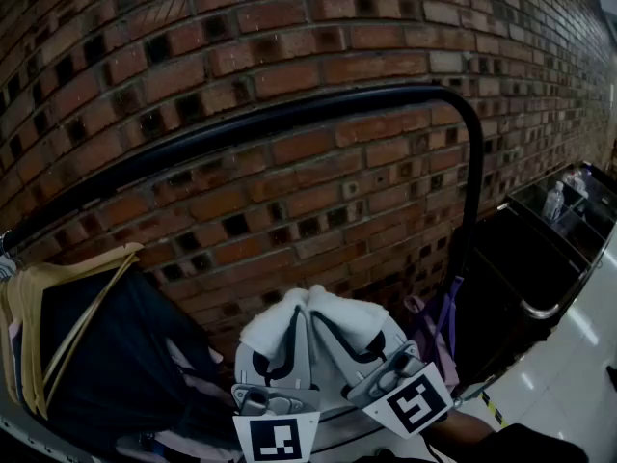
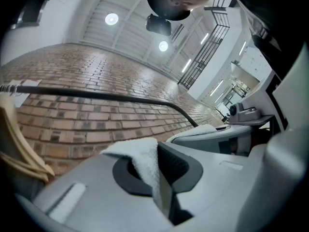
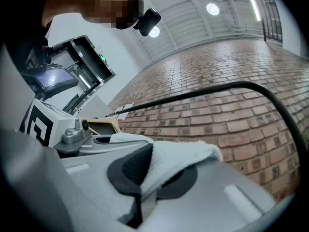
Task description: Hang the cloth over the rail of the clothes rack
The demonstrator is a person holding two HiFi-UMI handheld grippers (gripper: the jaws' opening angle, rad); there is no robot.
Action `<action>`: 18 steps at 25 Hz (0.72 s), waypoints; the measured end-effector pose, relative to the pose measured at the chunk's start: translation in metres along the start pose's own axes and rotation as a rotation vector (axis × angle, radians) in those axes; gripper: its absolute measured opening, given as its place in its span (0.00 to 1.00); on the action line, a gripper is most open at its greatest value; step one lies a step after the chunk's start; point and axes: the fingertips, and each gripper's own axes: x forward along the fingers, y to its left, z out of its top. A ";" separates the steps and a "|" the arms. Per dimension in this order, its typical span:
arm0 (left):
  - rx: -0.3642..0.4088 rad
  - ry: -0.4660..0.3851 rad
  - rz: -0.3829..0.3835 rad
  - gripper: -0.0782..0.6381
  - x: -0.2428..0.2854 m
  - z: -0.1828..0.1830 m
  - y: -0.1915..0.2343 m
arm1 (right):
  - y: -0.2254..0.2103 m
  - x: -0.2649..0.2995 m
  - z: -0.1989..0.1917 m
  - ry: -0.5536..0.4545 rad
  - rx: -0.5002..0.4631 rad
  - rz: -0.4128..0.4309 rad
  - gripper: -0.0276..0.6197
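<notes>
The white cloth (image 1: 318, 328) is bunched between both grippers, low in the head view and below the black rail (image 1: 289, 119) that arcs across the brick wall. My left gripper (image 1: 281, 355) is shut on one edge of the cloth (image 2: 143, 162), which sticks up between its jaws. My right gripper (image 1: 364, 347) is shut on the other edge, and the cloth (image 3: 179, 157) folds over its right jaw. The two grippers stand side by side and tilt upward. The rail (image 2: 96, 95) crosses above the jaws in the left gripper view. In the right gripper view the rail (image 3: 203, 93) bends down at the right.
Wooden hangers (image 1: 39, 321) with a dark garment (image 1: 120, 355) hang at the rail's left end. The rail's upright (image 1: 472, 191) drops at the right, with a purple strap (image 1: 442, 321) near its foot. A black cart (image 1: 540, 249) stands further right. The brick wall (image 1: 289, 27) lies close behind.
</notes>
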 end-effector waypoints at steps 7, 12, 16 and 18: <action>0.151 -0.358 -0.016 0.14 0.017 0.114 0.027 | -0.005 0.017 0.071 -0.098 -0.112 0.054 0.07; 0.135 -0.349 -0.007 0.14 0.029 0.144 0.043 | -0.012 0.030 0.114 -0.179 -0.155 0.064 0.07; 0.106 -0.348 -0.004 0.14 0.037 0.166 0.053 | -0.020 0.045 0.153 -0.242 -0.208 0.027 0.07; 0.104 -0.355 -0.003 0.14 0.042 0.180 0.059 | -0.024 0.052 0.174 -0.275 -0.238 0.000 0.07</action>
